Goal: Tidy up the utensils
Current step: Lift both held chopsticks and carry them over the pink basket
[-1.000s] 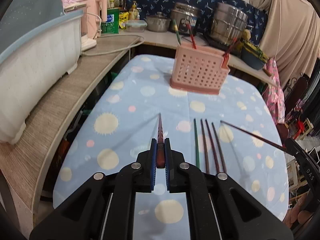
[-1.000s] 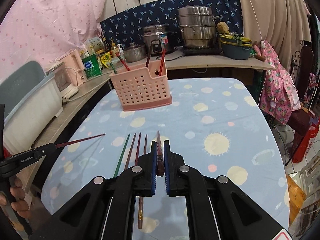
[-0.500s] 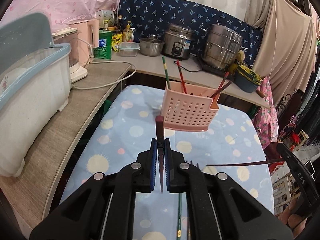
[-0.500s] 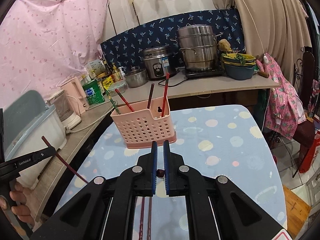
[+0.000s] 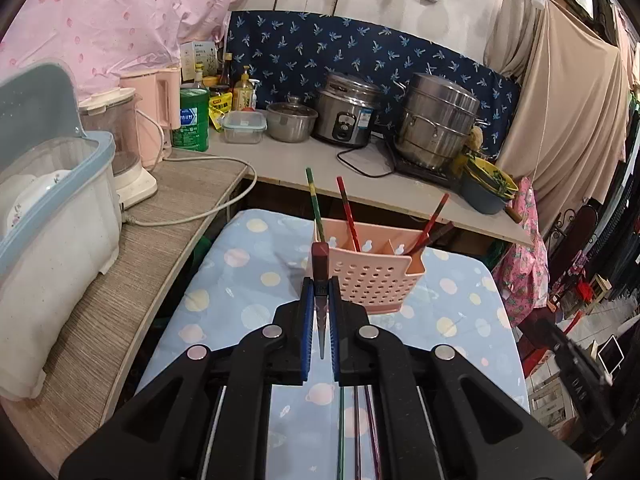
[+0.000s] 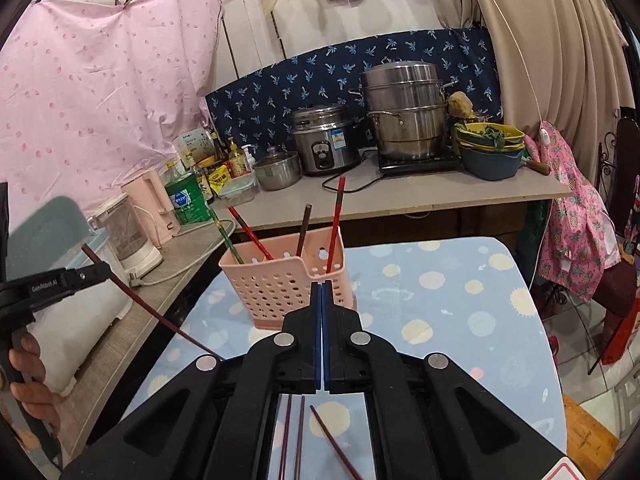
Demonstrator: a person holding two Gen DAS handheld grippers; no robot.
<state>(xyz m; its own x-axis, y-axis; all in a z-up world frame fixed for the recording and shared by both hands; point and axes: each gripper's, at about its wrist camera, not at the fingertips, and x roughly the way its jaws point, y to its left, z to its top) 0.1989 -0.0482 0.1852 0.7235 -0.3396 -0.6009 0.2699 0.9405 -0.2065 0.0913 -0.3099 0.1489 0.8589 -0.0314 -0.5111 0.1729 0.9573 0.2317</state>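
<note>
Now left hand-held gripper (image 5: 320, 300) clamped on dark red chopstick (image 5: 320, 264), pink basket (image 5: 372, 276) just ahead. Right hand-held gripper (image 6: 321, 292) pressed together, empty; 3 chopsticks (image 6: 298, 436) on bench (image 6: 460, 300) below.

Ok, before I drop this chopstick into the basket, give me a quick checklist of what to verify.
1. Left gripper shut on the dark red chopstick: ok.
2. Right gripper carrying a chopstick: not ok, jaws shut on nothing.
3. Pink basket upright on the table: ok.
4. Room in the basket compartments: ok, only a few sticks inside.
5. Held chopstick above the basket opening: cannot tell.
6. Table cleared: not ok, loose chopsticks lie on the cloth.
</note>
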